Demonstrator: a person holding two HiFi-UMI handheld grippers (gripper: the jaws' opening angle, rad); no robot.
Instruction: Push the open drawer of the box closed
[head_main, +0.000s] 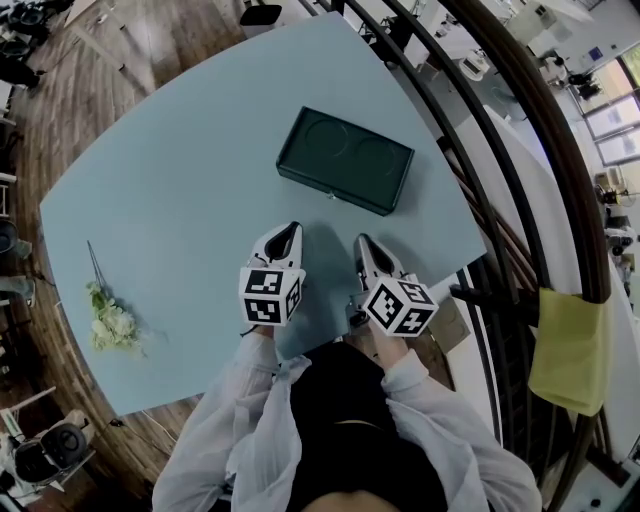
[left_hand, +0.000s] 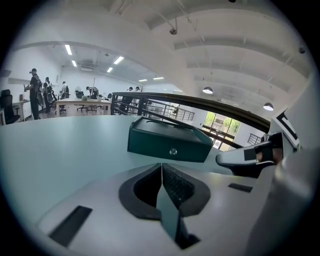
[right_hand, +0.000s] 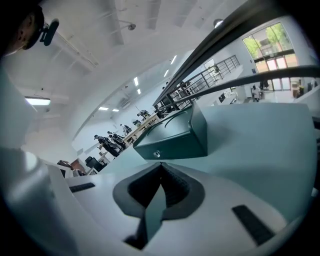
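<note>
A dark green box (head_main: 345, 160) lies flat on the pale blue table (head_main: 170, 200), its drawer front flush with the body and a small round knob (head_main: 331, 195) facing me. The box (left_hand: 167, 140) shows ahead in the left gripper view, and the box (right_hand: 172, 135) also sits ahead in the right gripper view. My left gripper (head_main: 288, 231) hovers near the box's front, a short gap away, jaws shut and empty. My right gripper (head_main: 360, 243) is beside it, also shut with nothing held. Both tips (left_hand: 161, 165) (right_hand: 160, 164) point toward the knob side.
A small bunch of pale flowers (head_main: 108, 318) lies near the table's left front edge. A dark railing (head_main: 510, 200) curves past the table's right side, with a yellow cloth (head_main: 565, 350) hanging on it. Desks and people stand far off in the room.
</note>
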